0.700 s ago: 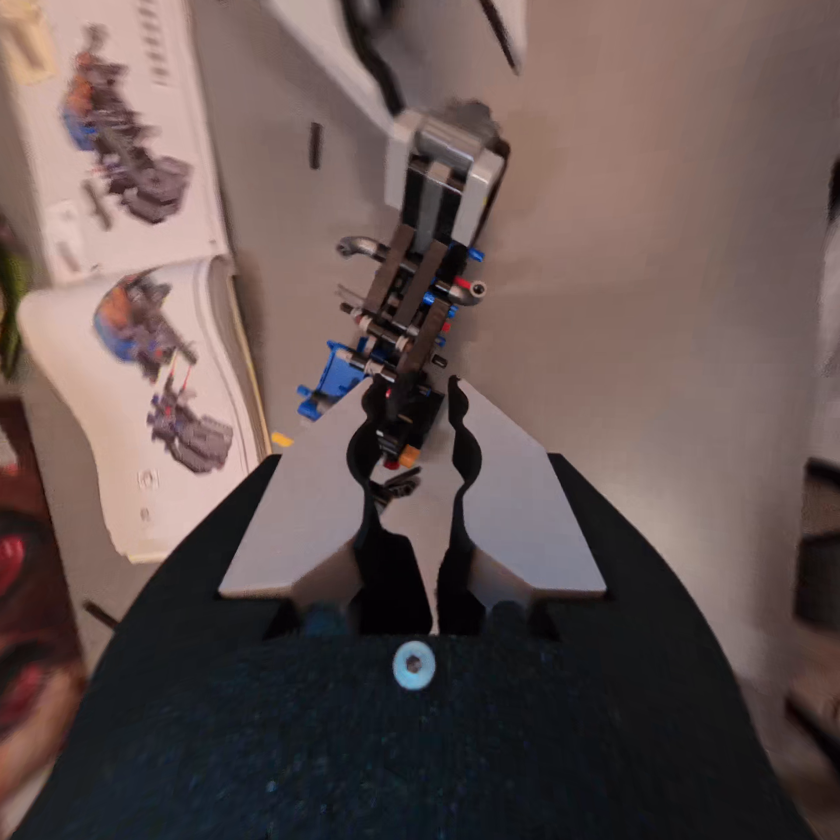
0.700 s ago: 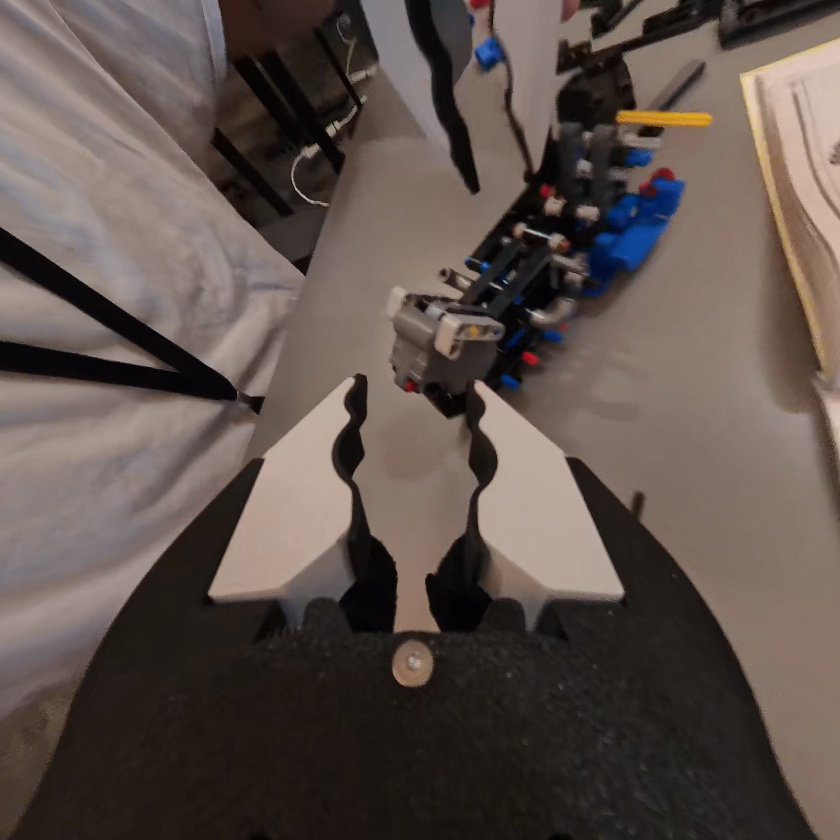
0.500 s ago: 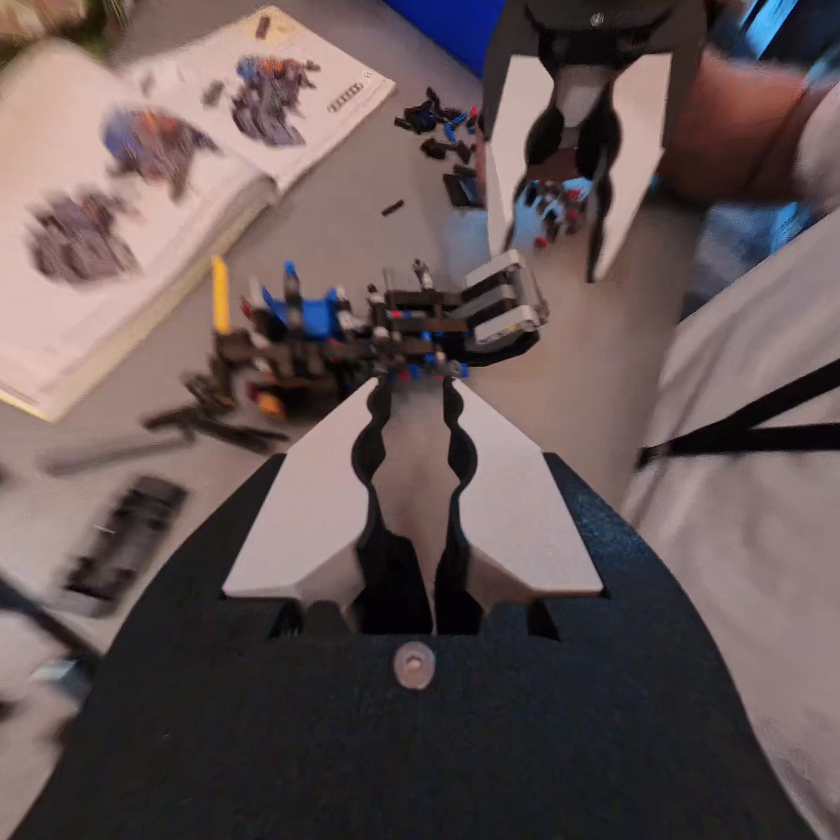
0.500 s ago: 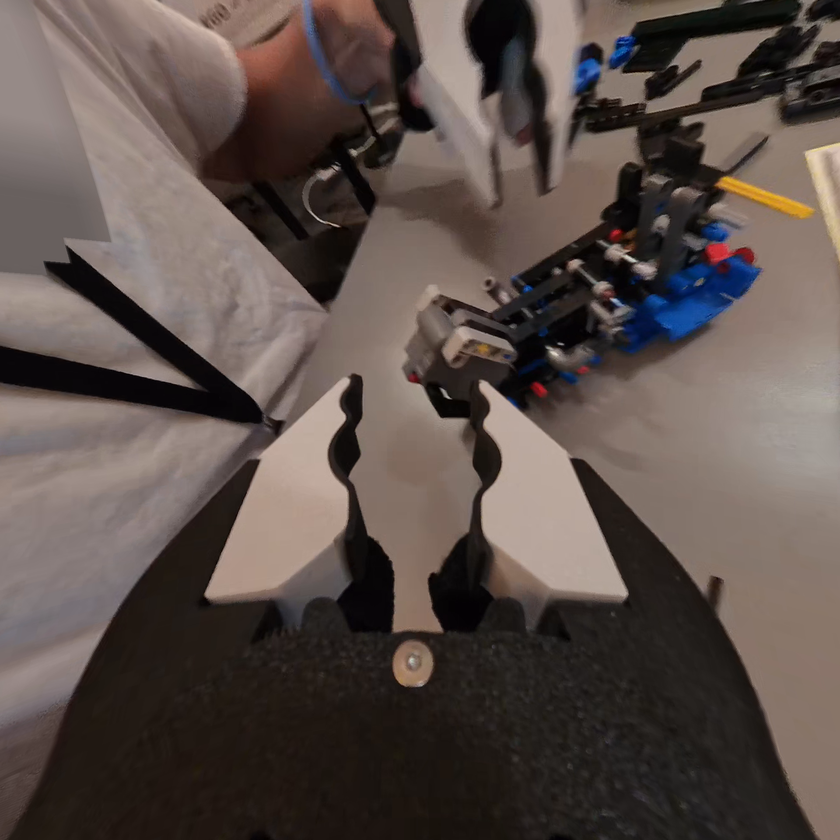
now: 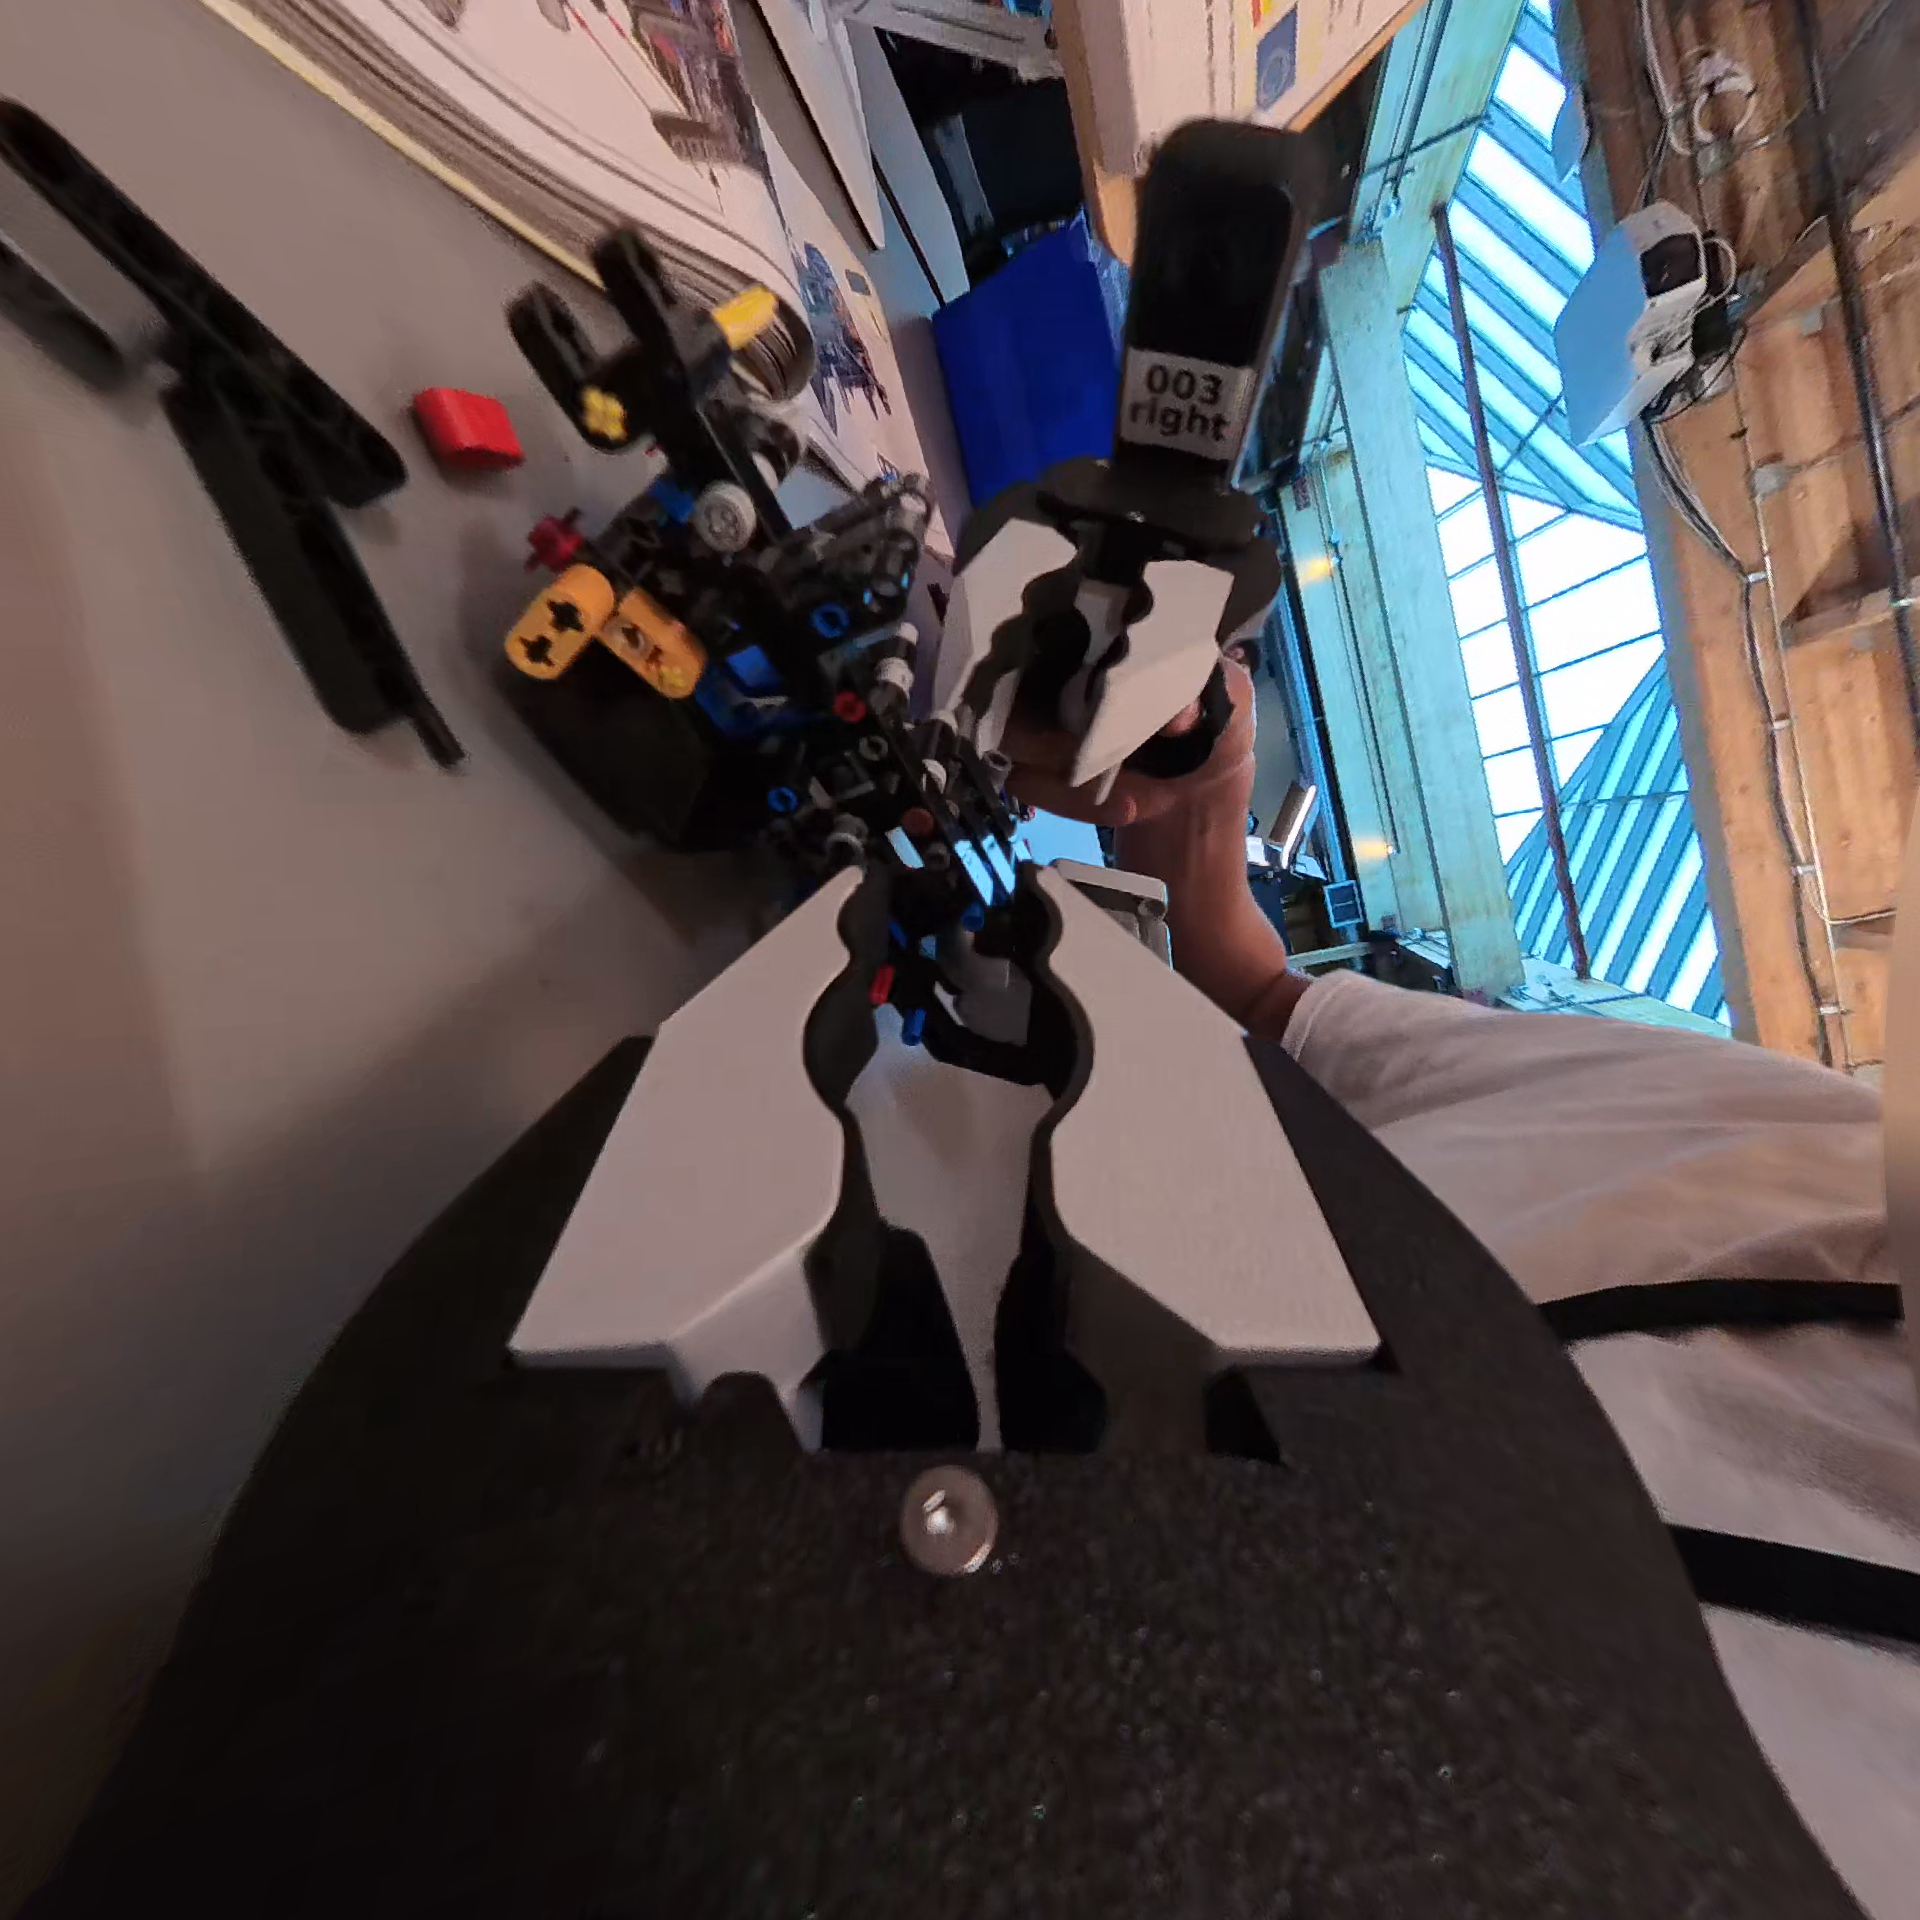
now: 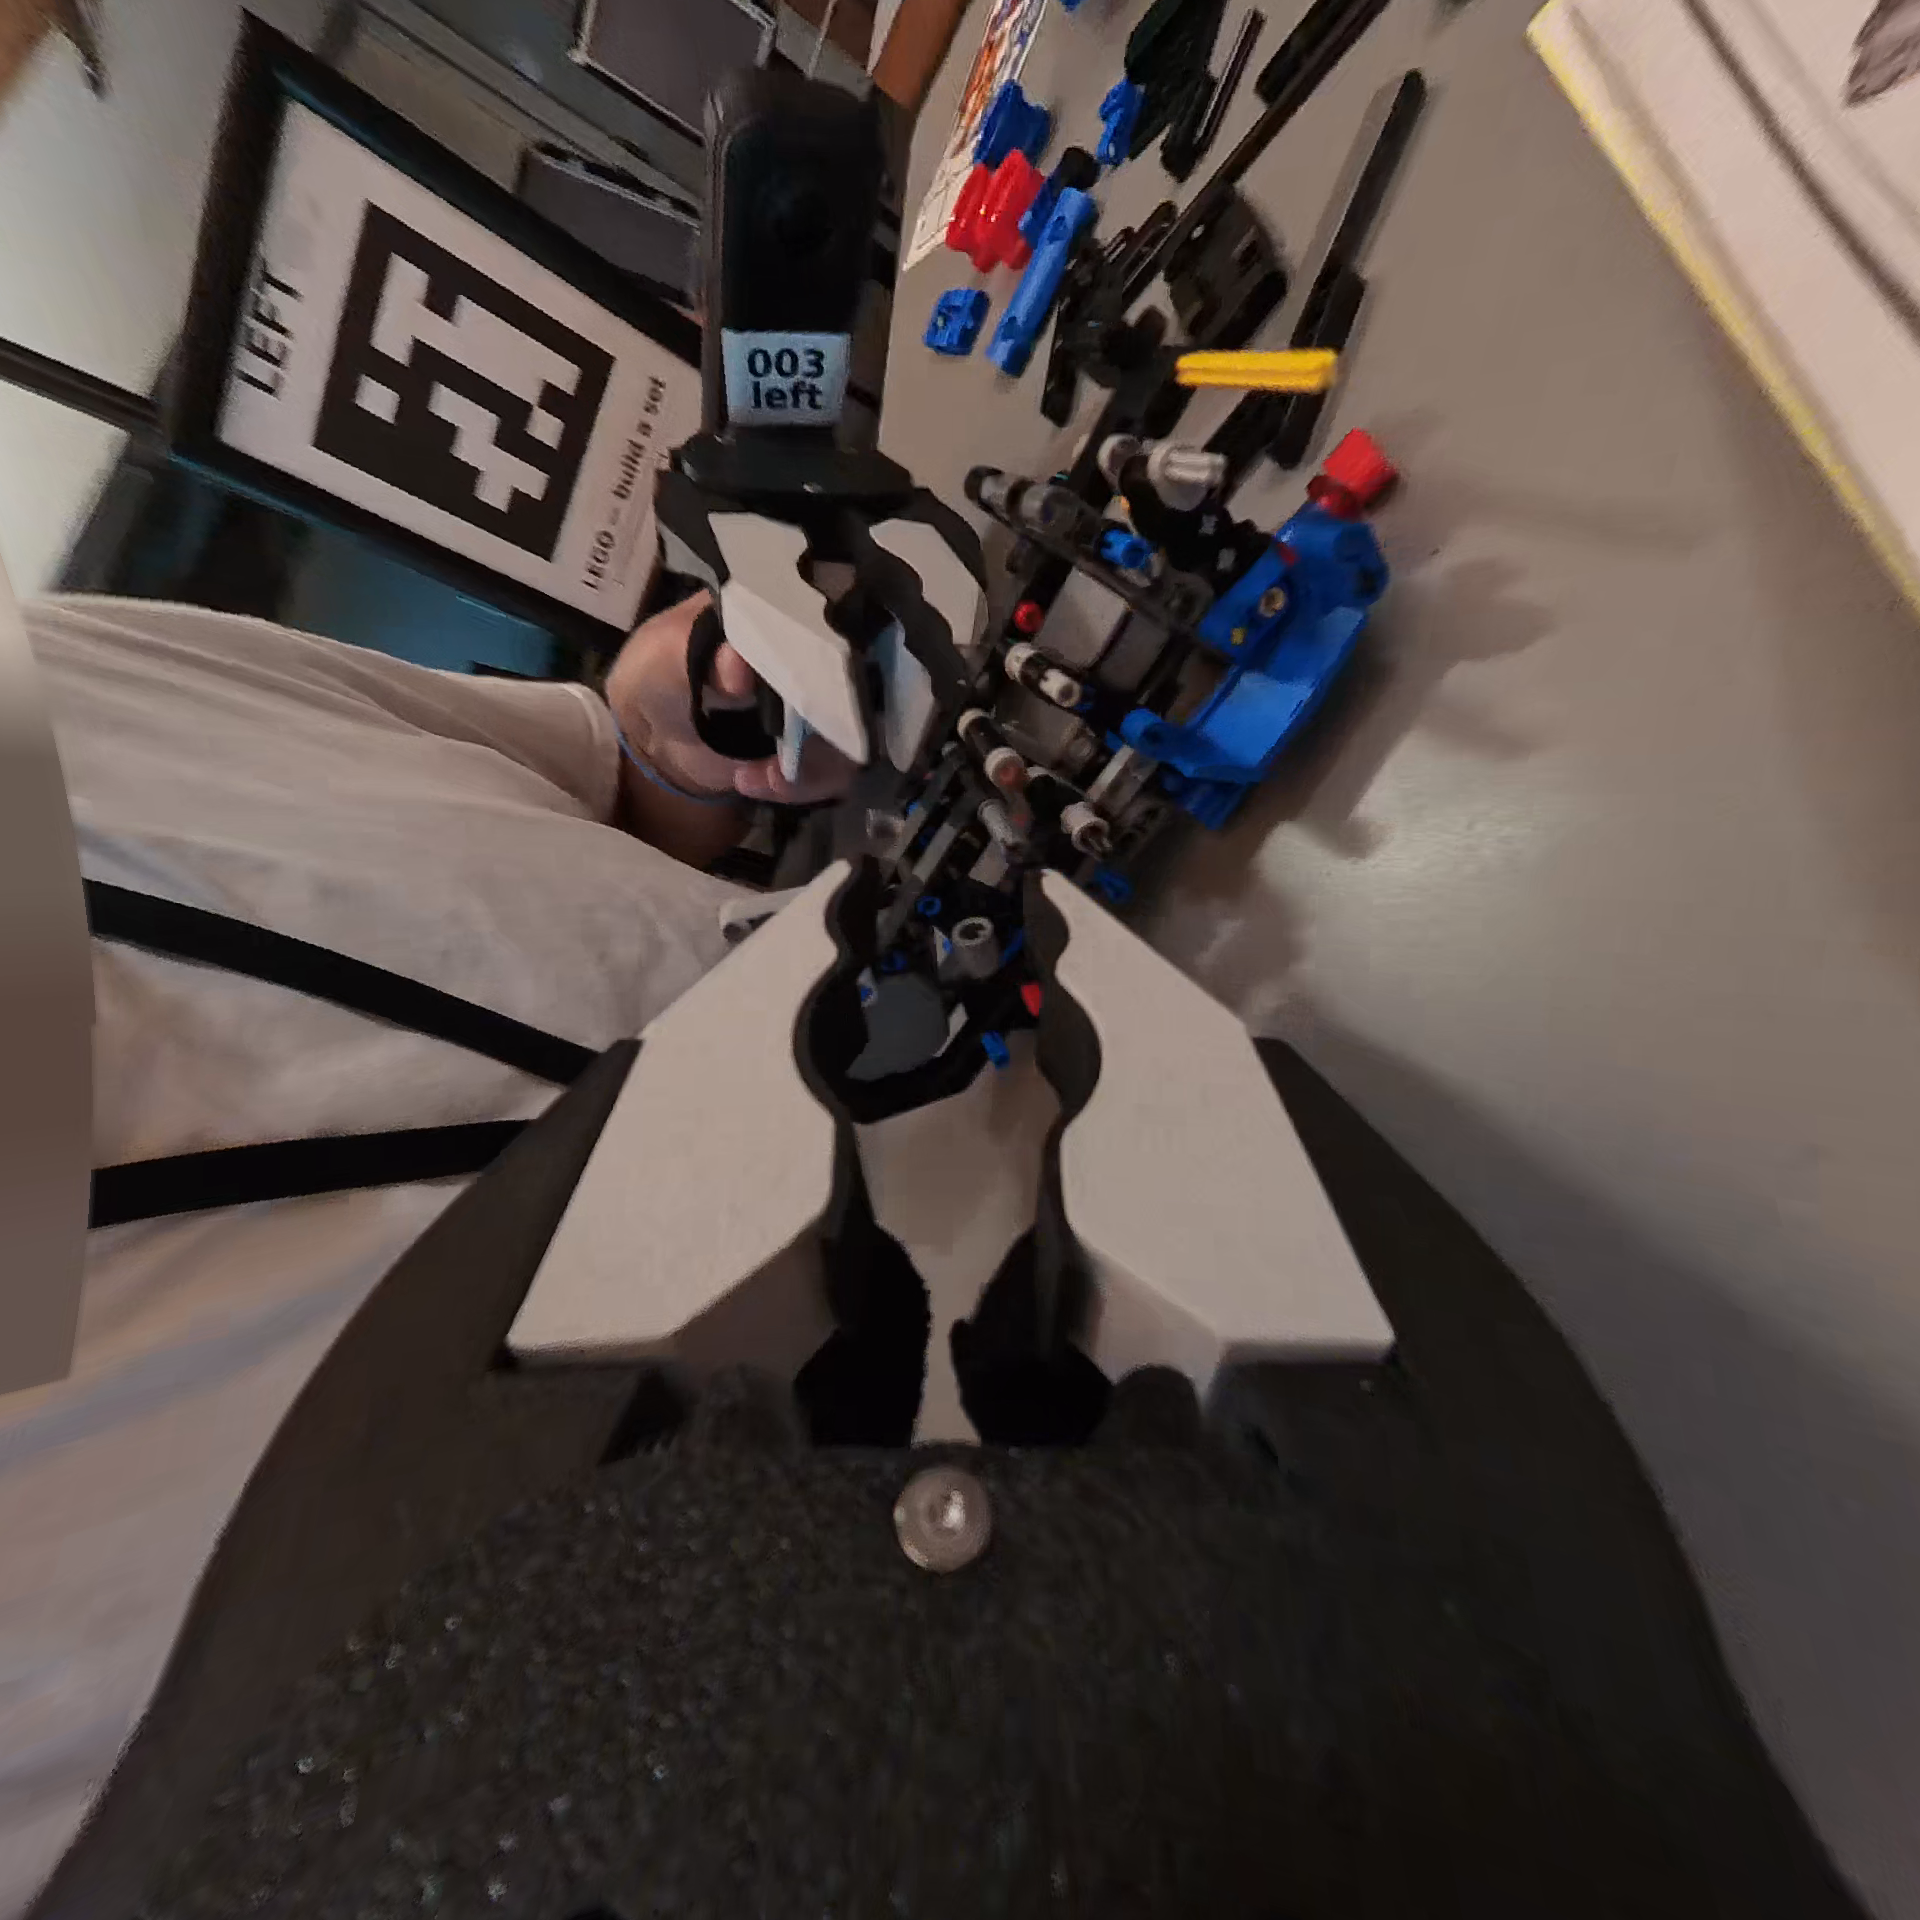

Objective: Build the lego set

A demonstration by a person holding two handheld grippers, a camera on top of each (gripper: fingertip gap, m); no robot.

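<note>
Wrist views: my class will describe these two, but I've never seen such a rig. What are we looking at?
A person holds a two-finger gripper in each hand, each carrying a camera looking along its fingers. One picture looks from the left gripper, the other from the right gripper; each shows the other farther off. On the grey table lie loose pieces and an instruction booklet. Both grippers straddle the half-built lego model; whether they clamp it is unclear.

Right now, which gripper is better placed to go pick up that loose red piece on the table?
Left, probably. The red piece lies on the left gripper's side of the lego model; the right gripper sits on the model's other side and would have to reach across it.
</note>
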